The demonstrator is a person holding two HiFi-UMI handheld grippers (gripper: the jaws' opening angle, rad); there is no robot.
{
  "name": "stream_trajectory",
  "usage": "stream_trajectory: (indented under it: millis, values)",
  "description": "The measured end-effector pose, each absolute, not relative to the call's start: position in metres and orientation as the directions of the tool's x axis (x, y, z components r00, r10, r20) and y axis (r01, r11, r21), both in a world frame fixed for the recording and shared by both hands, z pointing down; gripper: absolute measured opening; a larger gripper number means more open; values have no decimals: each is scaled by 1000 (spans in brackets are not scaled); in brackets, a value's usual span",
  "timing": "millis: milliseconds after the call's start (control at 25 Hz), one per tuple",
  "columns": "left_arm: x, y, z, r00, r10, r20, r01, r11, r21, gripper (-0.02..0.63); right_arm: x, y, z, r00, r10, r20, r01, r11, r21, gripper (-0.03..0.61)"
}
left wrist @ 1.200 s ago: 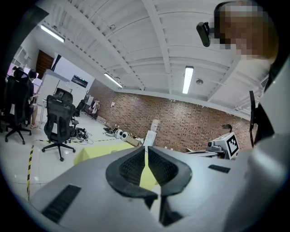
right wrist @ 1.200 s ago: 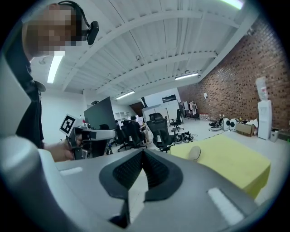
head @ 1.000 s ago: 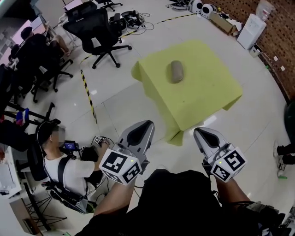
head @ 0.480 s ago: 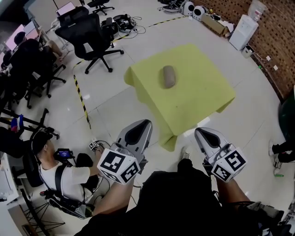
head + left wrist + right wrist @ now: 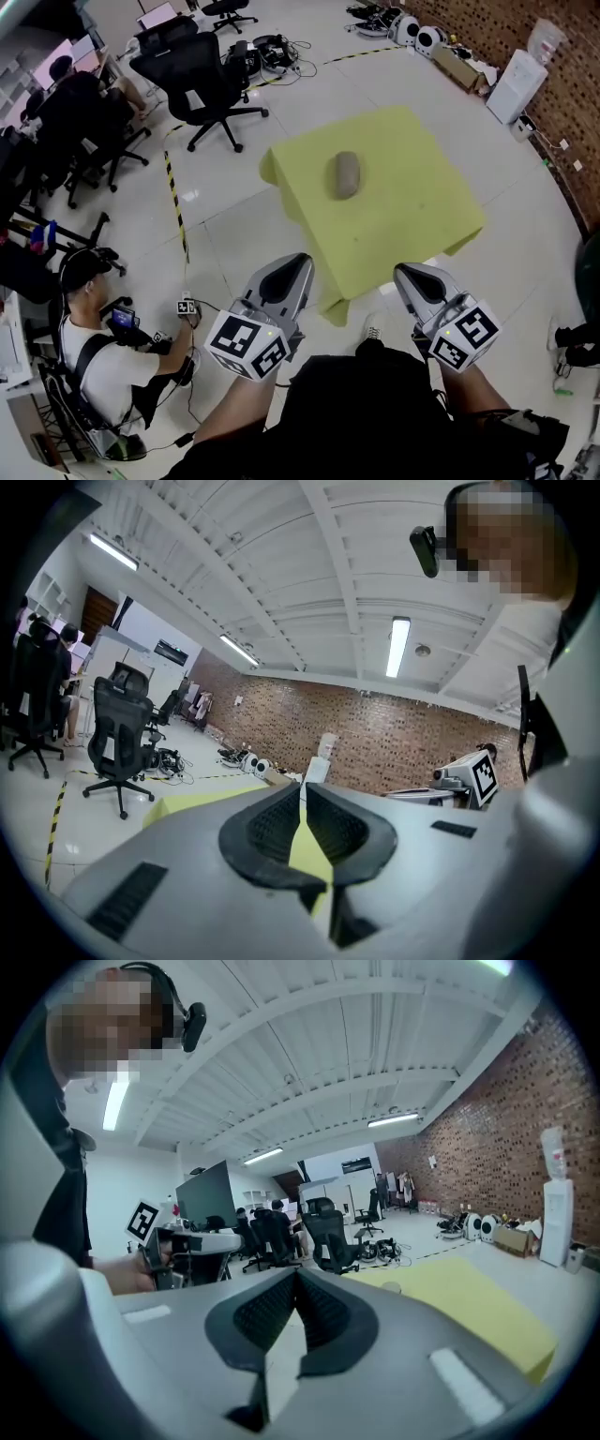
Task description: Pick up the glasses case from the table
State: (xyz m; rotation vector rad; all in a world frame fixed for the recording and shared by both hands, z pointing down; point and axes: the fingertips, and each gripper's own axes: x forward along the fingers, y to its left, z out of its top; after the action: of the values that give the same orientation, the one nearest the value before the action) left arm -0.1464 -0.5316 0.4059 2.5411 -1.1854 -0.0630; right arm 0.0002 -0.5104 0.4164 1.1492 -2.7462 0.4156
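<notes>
Fingers [image 5: 267, 825] of left gripper [image 5: 302, 794] and right gripper [image 5: 296, 1279] meet; head view shows glasses case [image 5: 346, 174].

The table [image 5: 424, 208] (yellow-green cloth [image 5: 339, 286]) bears a grey glasses case [image 5: 346, 174].

Left claw [image 5: 296, 264] and right claw [image 5: 405, 274] are grey, bearing black-and-white marker cubes [image 5: 246, 345]
</notes>
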Motion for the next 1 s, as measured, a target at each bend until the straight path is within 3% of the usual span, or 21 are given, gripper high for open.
stream_trajectory:
  millis: [680, 1000]
  values:
    - [-29, -602, 394, 607, -786, 120, -782, -562, 270, 26, 102, -598, 412, -767, -621, 163, -642, 729, -238, 2]
    - [-16, -624, 408, 524, -832, 182, -846, -483, 228, 26, 127, -619, 419, -803, -578, 148, -595, 761, -259, 2]
